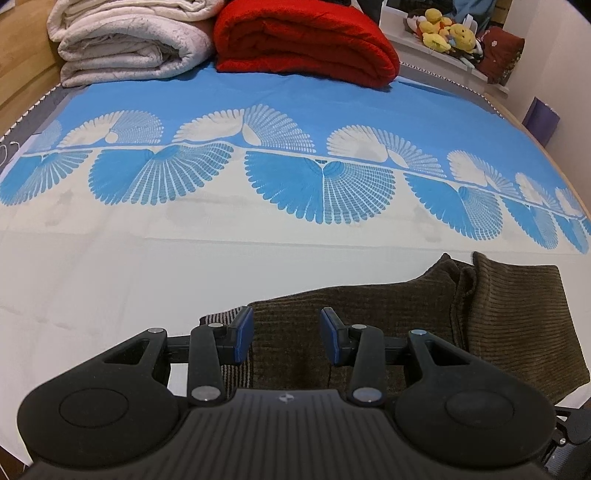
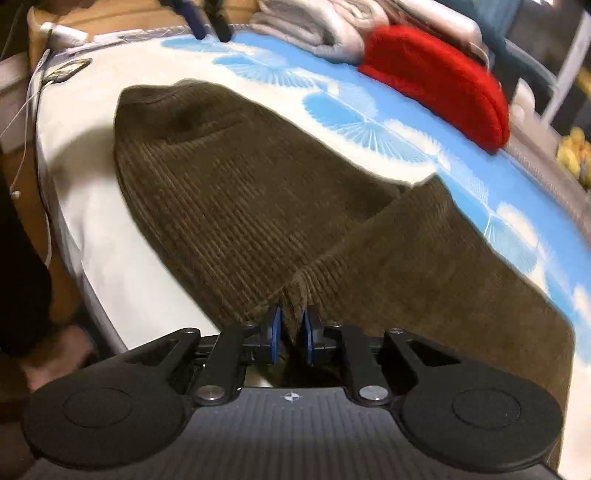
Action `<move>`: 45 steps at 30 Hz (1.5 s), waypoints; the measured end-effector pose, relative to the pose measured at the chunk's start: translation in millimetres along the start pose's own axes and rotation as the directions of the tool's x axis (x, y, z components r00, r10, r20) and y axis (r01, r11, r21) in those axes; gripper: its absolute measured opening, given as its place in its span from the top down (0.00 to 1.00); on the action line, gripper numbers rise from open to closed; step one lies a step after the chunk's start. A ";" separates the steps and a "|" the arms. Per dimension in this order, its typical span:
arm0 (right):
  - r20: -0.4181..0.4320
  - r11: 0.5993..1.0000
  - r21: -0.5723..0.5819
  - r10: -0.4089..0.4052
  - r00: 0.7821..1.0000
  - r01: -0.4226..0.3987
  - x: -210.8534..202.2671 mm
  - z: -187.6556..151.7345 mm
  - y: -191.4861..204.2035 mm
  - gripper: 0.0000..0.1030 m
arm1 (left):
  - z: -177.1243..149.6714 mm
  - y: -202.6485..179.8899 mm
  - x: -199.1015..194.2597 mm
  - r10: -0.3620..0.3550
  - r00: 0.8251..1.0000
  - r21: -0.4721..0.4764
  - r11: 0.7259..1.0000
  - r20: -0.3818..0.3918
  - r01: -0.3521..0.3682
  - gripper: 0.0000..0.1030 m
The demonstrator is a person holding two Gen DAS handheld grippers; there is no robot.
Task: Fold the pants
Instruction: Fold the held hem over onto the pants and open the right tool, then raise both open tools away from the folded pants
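Note:
Brown corduroy pants (image 2: pixel 236 192) lie on the bed's white and blue sheet (image 2: pixel 110 258). In the right wrist view my right gripper (image 2: pixel 291 325) is shut on a bunched edge of the pants and lifts a fold of the cloth off the bed. In the left wrist view the pants (image 1: pixel 517 317) lie at the lower right. My left gripper (image 1: pixel 286 334) is open and hovers over the pants' near edge, with no cloth between its blue pads (image 1: pixel 243 332). The left gripper also shows far off in the right wrist view (image 2: pixel 207 22).
A folded white quilt (image 1: pixel 129 40) and a folded red blanket (image 1: pixel 306 44) lie at the far side of the bed. Plush toys (image 1: pixel 447 33) sit on a shelf behind. A phone (image 2: pixel 68 70) and cables lie at the bed's left edge.

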State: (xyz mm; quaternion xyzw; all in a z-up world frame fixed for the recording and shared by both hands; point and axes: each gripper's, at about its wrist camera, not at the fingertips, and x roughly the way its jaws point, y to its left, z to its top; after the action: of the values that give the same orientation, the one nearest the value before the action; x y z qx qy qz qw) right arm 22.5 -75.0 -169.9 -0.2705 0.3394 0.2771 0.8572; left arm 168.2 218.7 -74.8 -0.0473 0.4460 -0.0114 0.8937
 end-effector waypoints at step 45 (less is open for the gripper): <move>-0.104 0.589 0.783 -0.193 0.976 0.200 -65.5 -54.9 -233.0 0.44 | -120.7 24.3 2.8 0.038 0.994 -0.370 0.926 -0.103 -0.073 0.24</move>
State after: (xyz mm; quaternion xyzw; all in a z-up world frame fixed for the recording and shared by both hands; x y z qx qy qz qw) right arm 111.9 -293.0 -91.8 0.0973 0.3981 0.0021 0.9122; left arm 73.0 233.7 -151.5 -0.2032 0.4826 0.0968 0.8464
